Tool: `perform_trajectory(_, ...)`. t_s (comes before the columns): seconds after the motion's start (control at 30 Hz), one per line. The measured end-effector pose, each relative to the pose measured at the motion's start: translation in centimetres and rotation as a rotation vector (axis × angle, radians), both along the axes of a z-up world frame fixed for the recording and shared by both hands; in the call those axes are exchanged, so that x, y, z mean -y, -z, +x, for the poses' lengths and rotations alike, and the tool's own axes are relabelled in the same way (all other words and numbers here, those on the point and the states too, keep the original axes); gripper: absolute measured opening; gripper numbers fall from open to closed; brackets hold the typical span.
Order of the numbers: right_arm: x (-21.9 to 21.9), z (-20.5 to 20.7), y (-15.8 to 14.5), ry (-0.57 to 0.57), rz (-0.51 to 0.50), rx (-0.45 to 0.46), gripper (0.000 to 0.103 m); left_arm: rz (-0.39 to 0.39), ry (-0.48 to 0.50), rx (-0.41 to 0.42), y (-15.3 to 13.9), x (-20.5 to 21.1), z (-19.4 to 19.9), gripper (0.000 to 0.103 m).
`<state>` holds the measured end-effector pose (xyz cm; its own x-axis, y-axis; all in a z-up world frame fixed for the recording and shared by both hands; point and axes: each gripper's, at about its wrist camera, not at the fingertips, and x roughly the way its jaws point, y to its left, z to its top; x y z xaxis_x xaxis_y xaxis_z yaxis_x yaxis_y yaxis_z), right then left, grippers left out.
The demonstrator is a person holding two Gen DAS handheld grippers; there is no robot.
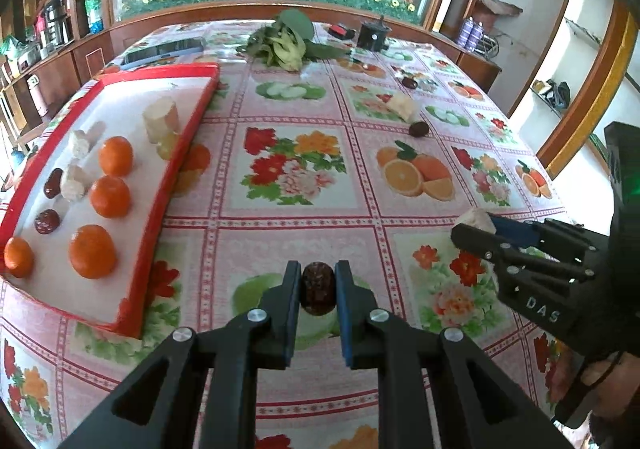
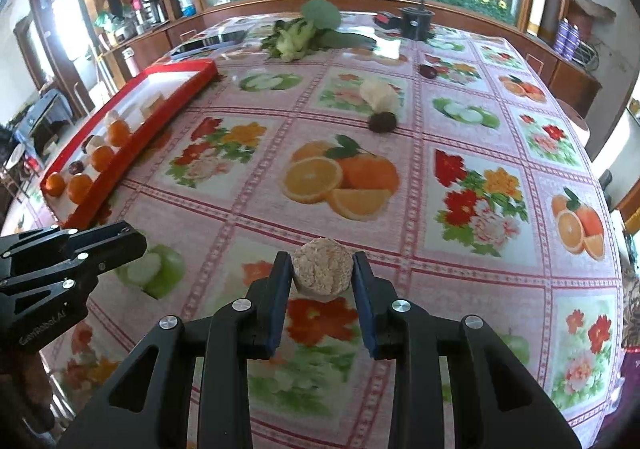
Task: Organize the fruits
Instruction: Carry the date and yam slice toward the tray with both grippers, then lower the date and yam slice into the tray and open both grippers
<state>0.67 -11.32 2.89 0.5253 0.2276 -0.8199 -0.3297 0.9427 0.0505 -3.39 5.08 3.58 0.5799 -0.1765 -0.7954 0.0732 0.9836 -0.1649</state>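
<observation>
My left gripper is shut on a dark red date, held above the flowered tablecloth. To its left lies the red-rimmed white tray with several oranges, two dates and several pale sugarcane pieces. My right gripper is shut on a pale sugarcane piece, held over the cloth. In the left wrist view the right gripper shows at the right with that sugarcane piece. On the table farther back lie another sugarcane piece and a date next to it.
A second loose date lies far back. At the far end are a bunch of green leaves, a phone, a black round container and a red-black object. Wooden cabinets and shelves surround the table.
</observation>
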Motion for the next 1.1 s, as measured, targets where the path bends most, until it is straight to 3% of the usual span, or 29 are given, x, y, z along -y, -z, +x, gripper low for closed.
perform_trajectory(0.57, -9.9, 0.6, -1.7, -0.183, 0.014, 0.012, 0.03, -0.039, -0.13, 0.049, -2.1, -7.9, -0.9, 0.019)
perform_trajectory(0.83, -15.4, 1.8, -3.2, -0.273, 0.043, 0.035, 0.03, 0.006, -0.238, 0.06, -2.3, -13.4, -0.8, 0.019)
perform_trajectory(1.1, -21.0, 2.9, -2.2, -0.374, 0.016, 0.037, 0.03, 0.025, -0.325, 0.024, -0.9, -17.9, 0.1, 0.019)
